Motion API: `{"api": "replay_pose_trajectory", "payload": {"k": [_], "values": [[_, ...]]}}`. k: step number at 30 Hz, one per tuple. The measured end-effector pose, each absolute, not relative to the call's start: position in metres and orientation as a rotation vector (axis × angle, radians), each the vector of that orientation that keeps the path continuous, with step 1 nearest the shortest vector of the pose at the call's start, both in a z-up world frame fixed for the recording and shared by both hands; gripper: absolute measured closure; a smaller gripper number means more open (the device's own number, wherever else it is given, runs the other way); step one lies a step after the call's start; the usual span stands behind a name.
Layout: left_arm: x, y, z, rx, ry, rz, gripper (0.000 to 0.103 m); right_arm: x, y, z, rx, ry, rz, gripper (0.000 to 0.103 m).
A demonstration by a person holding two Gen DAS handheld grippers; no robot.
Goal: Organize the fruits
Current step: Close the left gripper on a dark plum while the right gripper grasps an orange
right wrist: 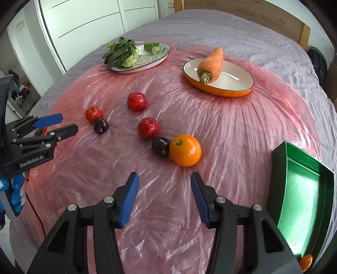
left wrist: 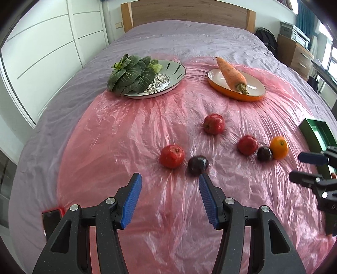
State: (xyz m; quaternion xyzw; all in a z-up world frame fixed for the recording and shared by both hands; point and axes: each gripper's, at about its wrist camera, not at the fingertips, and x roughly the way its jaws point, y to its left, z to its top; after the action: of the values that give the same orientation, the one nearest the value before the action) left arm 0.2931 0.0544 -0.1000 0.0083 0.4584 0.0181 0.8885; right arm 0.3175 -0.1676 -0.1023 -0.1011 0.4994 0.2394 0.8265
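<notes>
A carrot (left wrist: pixel 231 73) is lying across an orange oval dish (left wrist: pixel 252 97), tip overhanging the far rim. Leafy greens (left wrist: pixel 130 73) are spilling over the edge of a patterned plate (left wrist: pixel 174 71). Both are sitting on pink plastic sheeting (left wrist: pixel 126 130) covering the bed (left wrist: pixel 189 40), whose wooden headboard (left wrist: pixel 189 12) is standing behind.

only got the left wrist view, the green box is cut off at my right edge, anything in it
Observer: Yes. The right wrist view shows one orange fruit in the near corner of the green box; the rest of its floor that shows is bare.
Operator: is the right tongs holding anything
Observer: No. The right tongs are open and empty, short of the loose orange.
Operator: is that orange touching the plum
Observer: Yes, the dark plum sits against its left side.
</notes>
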Motion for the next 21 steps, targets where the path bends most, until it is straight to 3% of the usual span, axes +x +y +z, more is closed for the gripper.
{"api": "replay_pose_trajectory", "payload": {"k": [15,21], "values": [[0.295,0.047,-0.104,-0.035,0.902,-0.097,0.053,0.337,-0.176,-0.105,-0.186,1.010,0.590,0.022],[0.299,0.025,-0.105,0.066,0.906,-0.212,0.055,0.335,-0.146,-0.100,-0.321,0.962,0.770,0.022]]}}
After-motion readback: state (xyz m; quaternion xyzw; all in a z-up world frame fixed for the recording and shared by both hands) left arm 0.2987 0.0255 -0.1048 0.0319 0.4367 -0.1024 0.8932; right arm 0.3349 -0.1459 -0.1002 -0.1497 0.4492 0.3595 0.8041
